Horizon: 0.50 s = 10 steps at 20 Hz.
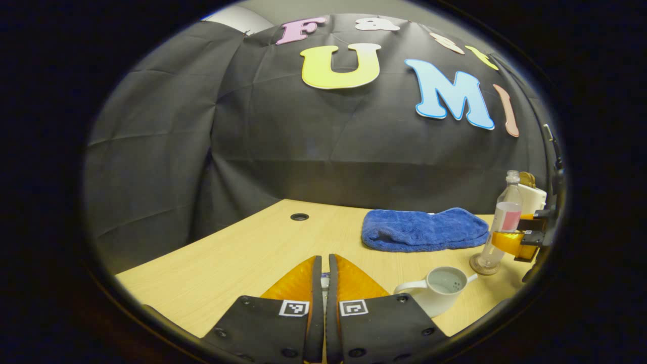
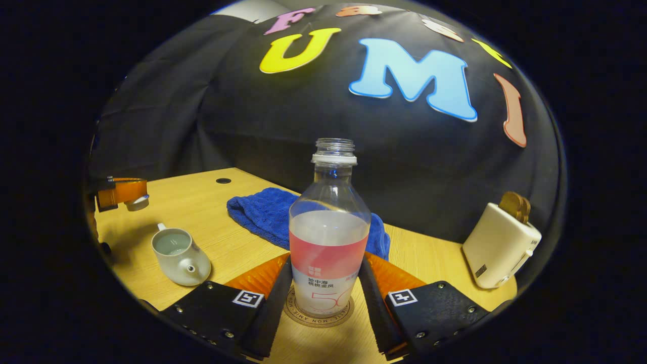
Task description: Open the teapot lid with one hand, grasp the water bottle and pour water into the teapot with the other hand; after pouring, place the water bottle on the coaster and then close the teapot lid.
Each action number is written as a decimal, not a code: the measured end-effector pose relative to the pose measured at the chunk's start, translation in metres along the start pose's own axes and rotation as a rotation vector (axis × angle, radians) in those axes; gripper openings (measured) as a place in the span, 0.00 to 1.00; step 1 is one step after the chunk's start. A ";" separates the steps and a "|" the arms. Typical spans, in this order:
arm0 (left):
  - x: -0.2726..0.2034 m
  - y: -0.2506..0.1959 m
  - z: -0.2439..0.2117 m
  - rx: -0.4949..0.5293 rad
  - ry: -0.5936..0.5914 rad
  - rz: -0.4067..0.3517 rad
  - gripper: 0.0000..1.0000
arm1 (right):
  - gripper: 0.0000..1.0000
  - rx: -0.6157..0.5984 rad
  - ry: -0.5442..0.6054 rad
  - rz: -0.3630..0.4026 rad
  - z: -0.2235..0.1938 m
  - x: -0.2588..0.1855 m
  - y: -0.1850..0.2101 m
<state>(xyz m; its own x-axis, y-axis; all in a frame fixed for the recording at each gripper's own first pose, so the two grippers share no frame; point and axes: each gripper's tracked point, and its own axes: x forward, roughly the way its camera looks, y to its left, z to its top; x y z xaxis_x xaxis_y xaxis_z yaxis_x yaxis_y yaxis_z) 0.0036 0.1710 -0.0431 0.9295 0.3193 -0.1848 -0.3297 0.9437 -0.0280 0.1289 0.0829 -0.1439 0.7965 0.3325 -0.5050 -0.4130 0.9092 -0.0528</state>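
The right hand-held gripper (image 2: 323, 298) brackets the clear plastic water bottle (image 2: 328, 237) standing on the round cork coaster (image 2: 316, 319), jaws apart; the left hand-held gripper (image 1: 323, 283) pinches the small lid (image 1: 325, 279), keeping the pale ceramic teapot (image 1: 437, 290) open

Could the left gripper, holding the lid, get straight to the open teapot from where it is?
Probably yes. The teapot sits open just beside the left gripper, with bare table between; the water bottle stands apart on its coaster.
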 end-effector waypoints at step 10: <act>0.000 -0.001 0.000 0.024 0.008 -0.006 0.09 | 0.75 0.120 -0.025 0.007 -0.003 0.003 -0.006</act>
<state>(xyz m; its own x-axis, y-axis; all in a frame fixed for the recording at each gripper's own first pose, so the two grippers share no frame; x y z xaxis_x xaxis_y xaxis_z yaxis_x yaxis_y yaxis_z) 0.0038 0.1704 -0.0431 0.9301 0.3126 -0.1930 -0.3196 0.9475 -0.0054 0.1324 0.0775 -0.1480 0.8052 0.3437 -0.4833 -0.3641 0.9298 0.0546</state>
